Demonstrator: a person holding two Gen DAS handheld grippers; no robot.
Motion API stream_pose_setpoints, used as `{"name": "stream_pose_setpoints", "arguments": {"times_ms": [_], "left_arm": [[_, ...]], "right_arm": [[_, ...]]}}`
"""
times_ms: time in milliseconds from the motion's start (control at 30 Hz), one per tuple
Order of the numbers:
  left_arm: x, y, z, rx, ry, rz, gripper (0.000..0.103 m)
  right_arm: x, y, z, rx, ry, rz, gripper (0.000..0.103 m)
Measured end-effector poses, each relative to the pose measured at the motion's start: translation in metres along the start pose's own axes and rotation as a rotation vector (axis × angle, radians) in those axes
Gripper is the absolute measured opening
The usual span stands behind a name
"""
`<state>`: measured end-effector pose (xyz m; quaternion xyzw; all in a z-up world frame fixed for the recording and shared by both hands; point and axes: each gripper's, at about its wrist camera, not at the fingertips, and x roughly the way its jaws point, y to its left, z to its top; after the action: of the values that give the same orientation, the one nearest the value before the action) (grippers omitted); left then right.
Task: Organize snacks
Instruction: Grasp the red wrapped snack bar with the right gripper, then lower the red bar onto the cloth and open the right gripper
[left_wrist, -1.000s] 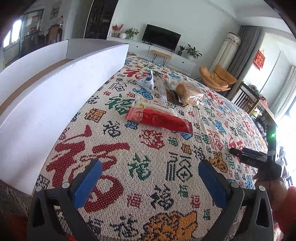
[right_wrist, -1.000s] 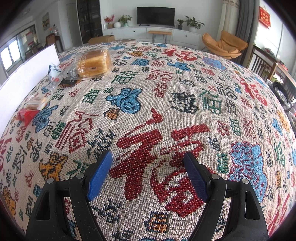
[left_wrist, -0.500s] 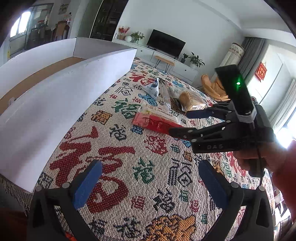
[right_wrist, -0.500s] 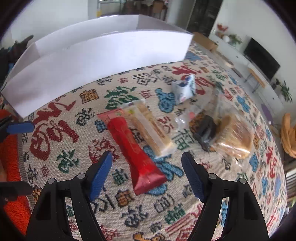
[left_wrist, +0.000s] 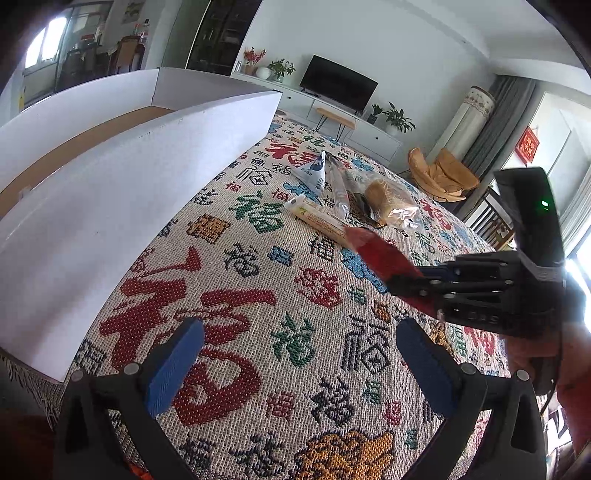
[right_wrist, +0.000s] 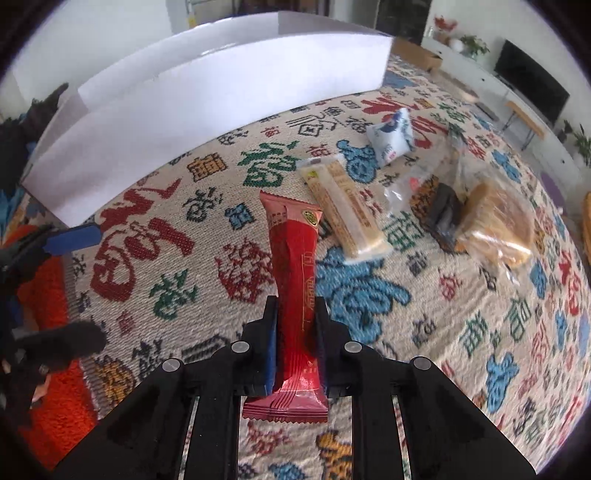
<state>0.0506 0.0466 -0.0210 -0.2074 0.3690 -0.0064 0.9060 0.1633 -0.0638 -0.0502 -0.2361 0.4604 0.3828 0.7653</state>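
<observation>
My right gripper (right_wrist: 295, 314) is shut on a long red snack packet (right_wrist: 293, 266) and holds it lifted above the patterned cloth; it also shows in the left wrist view (left_wrist: 376, 254). My left gripper (left_wrist: 295, 358) is open and empty, low over the cloth. On the cloth lie a beige wafer bar (right_wrist: 343, 206), a white-blue triangular pouch (right_wrist: 391, 138), a clear wrapper (right_wrist: 413, 181), a small black packet (right_wrist: 443, 214) and bagged bread (right_wrist: 495, 225). A long white cardboard box (left_wrist: 122, 177) stands open at the left.
The table carries a woven cloth (left_wrist: 295, 295) with Chinese characters. The right gripper's body (left_wrist: 480, 291) and the hand holding it fill the right side of the left wrist view. Living-room furniture and a TV stand beyond the table.
My right gripper has closed on the red packet and lifted it off the cloth, away from the wafer bar. My left gripper has stayed open, nearly still.
</observation>
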Motion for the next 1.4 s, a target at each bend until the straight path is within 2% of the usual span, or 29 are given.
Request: {"name": "stream_pose_setpoints", "arguments": {"times_ms": [67, 133, 200, 300, 367, 433, 467, 533, 633, 667, 767, 833, 1400], "left_arm": [[0.001, -0.001, 0.0, 0.003, 0.006, 0.0, 0.103], [0.003, -0.001, 0.0, 0.007, 0.013, 0.002, 0.103], [0.006, -0.002, 0.001, 0.011, 0.02, 0.004, 0.103], [0.008, -0.004, 0.001, 0.016, 0.029, 0.01, 0.103], [0.008, -0.004, 0.0, 0.017, 0.029, 0.012, 0.103], [0.009, -0.003, 0.001, 0.014, 0.03, 0.012, 0.103], [0.01, -0.003, 0.001, 0.013, 0.032, 0.014, 0.103], [0.011, -0.003, 0.001, 0.012, 0.038, 0.015, 0.103], [0.014, -0.003, 0.001, 0.017, 0.048, 0.02, 0.103], [0.015, -0.004, 0.001, 0.02, 0.051, 0.021, 0.103], [0.018, -0.005, 0.001, 0.022, 0.057, 0.021, 0.103], [0.018, -0.005, 0.001, 0.022, 0.06, 0.02, 0.103], [0.029, -0.008, -0.001, 0.035, 0.111, 0.013, 0.103]], "right_arm": [[-0.021, -0.016, -0.021, 0.089, -0.044, -0.006, 0.018], [-0.039, -0.039, -0.043, 0.186, -0.089, -0.049, 0.018], [-0.05, -0.069, -0.066, 0.279, -0.127, -0.14, 0.017], [-0.053, -0.113, -0.099, 0.415, -0.134, -0.296, 0.016], [-0.052, -0.133, -0.116, 0.458, -0.14, -0.361, 0.017], [-0.05, -0.143, -0.125, 0.477, -0.154, -0.366, 0.027], [-0.05, -0.142, -0.13, 0.48, -0.166, -0.354, 0.043], [-0.045, -0.139, -0.133, 0.466, -0.155, -0.35, 0.06], [-0.034, -0.127, -0.133, 0.417, -0.128, -0.345, 0.059], [-0.035, -0.124, -0.135, 0.412, -0.147, -0.357, 0.068], [-0.031, -0.13, -0.145, 0.462, -0.176, -0.337, 0.075], [-0.032, -0.136, -0.151, 0.511, -0.206, -0.314, 0.078], [-0.031, -0.133, -0.15, 0.5, -0.196, -0.326, 0.081]]}}
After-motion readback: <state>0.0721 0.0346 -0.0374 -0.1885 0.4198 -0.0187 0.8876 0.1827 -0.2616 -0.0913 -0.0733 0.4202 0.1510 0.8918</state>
